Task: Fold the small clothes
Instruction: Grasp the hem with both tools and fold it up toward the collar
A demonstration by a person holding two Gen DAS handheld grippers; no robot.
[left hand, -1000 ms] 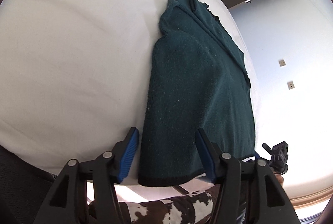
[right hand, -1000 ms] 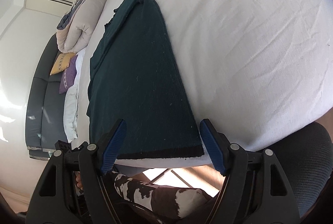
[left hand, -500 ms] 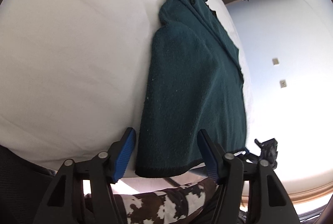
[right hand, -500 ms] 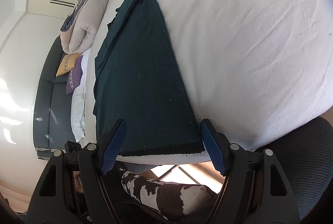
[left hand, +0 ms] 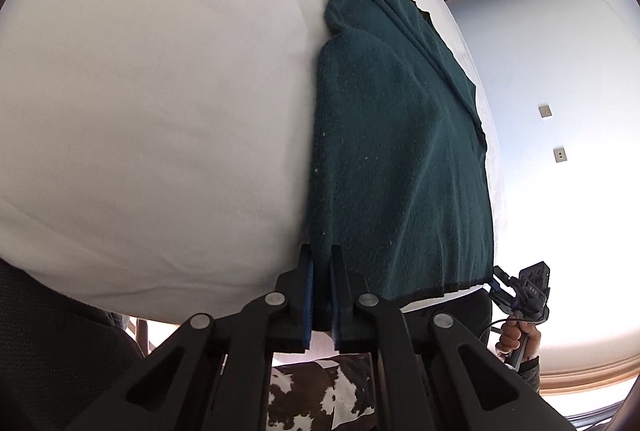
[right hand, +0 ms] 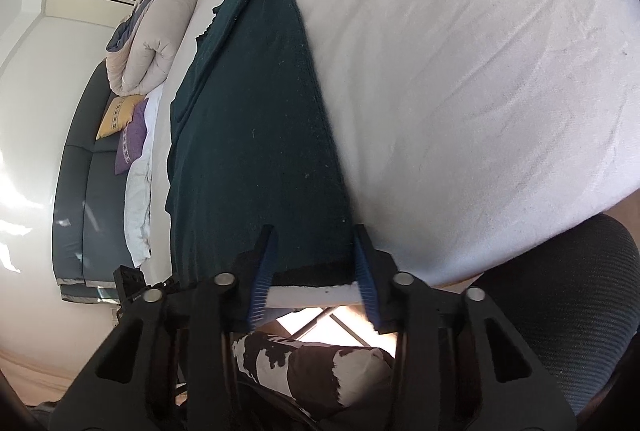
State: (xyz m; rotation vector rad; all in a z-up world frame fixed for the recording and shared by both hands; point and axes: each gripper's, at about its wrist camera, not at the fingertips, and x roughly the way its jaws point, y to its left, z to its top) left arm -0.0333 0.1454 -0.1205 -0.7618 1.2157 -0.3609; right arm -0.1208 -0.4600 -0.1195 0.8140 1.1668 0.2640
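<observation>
A dark green knitted garment [left hand: 396, 151] lies lengthwise on the white bed [left hand: 152, 111], its black hem at the near edge. My left gripper [left hand: 321, 263] is shut on the garment's near left hem corner. In the right wrist view my right gripper [right hand: 314, 259] is partly closed, its blue-padded fingers [right hand: 262, 271] straddling the near right corner of the garment [right hand: 256, 135] without pinching it. The right gripper also shows in the left wrist view [left hand: 520, 291], held by a hand.
The bed's near edge [right hand: 316, 289] runs just under both grippers. A black mesh chair back [right hand: 572, 319] sits at lower right. A grey sofa with cushions and a rolled duvet [right hand: 148, 39] stands beyond the bed. Cow-patterned legs [right hand: 312, 371] are below.
My left gripper moved left to the hem corner and shut on it. My right gripper advanced onto the right corner and narrowed its opening.
</observation>
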